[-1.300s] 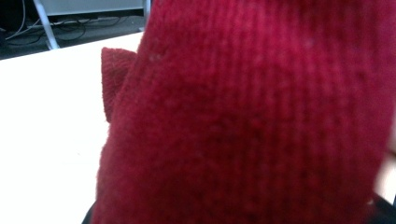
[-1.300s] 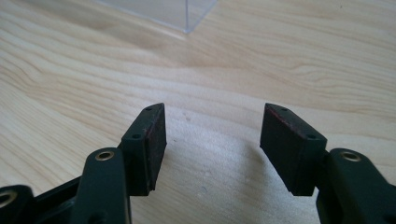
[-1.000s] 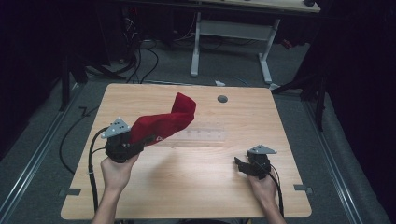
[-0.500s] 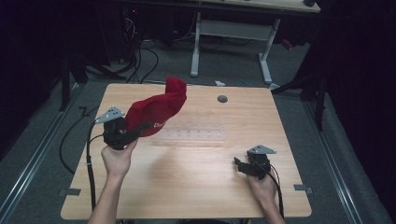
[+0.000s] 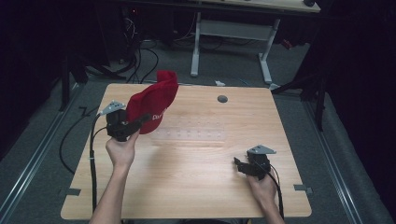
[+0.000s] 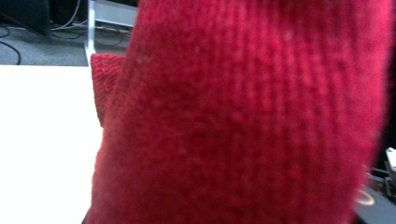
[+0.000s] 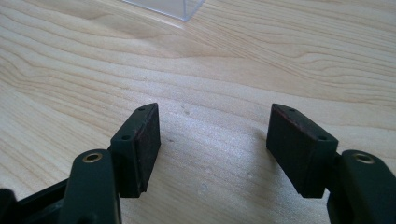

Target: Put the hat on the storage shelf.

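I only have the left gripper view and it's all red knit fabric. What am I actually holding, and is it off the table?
Observer: A red knitted beanie, clamped in the left hand-held gripper and lifted above the light wooden table.
Operator: Where's my other gripper?
Observer: The right hand-held gripper sits low over the table's near right part, jaws open with nothing between them.
Operator: Anything else on the table?
Observer: A clear plastic tray lies flat at the centre.

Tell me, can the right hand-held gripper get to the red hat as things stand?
Probably yes: the right hand-held gripper is open, and bare table lies between it and the red hat held up by the left hand-held gripper.
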Motion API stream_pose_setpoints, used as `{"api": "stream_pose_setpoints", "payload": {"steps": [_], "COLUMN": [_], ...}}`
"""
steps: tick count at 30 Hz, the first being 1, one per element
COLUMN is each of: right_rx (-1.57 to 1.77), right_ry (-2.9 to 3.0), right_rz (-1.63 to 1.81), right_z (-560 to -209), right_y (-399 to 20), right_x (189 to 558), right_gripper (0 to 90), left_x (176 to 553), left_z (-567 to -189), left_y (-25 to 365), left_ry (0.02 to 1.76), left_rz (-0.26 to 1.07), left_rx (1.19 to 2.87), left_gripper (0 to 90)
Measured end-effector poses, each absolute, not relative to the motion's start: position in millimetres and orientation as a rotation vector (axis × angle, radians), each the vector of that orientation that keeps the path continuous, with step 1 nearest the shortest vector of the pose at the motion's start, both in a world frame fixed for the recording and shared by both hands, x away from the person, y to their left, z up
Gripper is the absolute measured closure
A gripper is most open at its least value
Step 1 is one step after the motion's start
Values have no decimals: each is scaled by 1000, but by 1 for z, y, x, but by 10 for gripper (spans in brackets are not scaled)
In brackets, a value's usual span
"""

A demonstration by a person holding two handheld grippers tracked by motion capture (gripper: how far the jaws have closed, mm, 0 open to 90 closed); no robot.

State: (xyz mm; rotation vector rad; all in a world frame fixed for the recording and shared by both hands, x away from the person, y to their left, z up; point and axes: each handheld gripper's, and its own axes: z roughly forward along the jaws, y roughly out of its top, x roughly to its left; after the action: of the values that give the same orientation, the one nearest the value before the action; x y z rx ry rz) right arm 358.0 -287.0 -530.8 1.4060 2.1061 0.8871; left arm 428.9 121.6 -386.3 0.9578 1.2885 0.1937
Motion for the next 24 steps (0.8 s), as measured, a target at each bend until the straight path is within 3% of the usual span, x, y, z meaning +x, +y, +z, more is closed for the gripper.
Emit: {"api": "stream_pose_setpoints", "payload": {"steps": [24], "right_rx": [1408], "right_ry": [2106], "right_rz": [887], "right_z": [-531], "right_y": [-287], "right_x": [358], "right_gripper": [349], "left_x": [448], "left_z": [-389], "left_y": [105], "left_ry": [1415], "left_rz": [277], "left_rx": [879], "left_gripper": [861]}}
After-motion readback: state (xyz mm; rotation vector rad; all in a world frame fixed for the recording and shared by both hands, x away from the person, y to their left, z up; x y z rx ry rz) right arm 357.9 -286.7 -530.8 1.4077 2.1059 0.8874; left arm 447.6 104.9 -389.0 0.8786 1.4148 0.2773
